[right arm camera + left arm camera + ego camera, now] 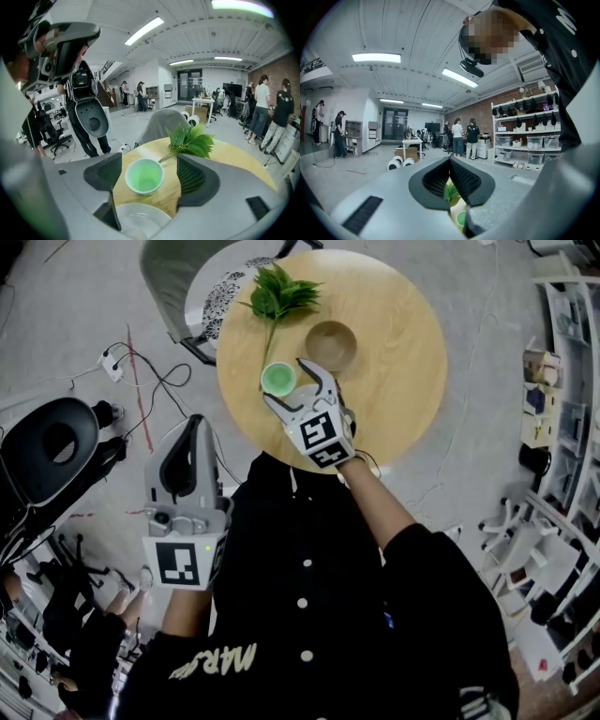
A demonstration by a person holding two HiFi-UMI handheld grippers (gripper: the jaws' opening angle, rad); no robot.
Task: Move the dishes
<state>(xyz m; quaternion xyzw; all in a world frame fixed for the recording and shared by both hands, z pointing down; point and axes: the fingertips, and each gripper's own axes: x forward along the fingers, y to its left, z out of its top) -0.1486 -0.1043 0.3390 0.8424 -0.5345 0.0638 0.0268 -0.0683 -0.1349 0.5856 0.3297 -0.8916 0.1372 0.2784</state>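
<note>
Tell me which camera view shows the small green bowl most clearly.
The right gripper view: the green bowl appears whole between the jaws of the open right gripper. The head view shows the bowl small, from above. The left gripper view shows only a green sliver.

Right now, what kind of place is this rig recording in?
Probably a shared lab or workshop, not a home. White shelving stocked with storage bins stands against a brick wall, cables and a power strip trail over the bare floor, and people stand among work desks in the open hall.
</note>
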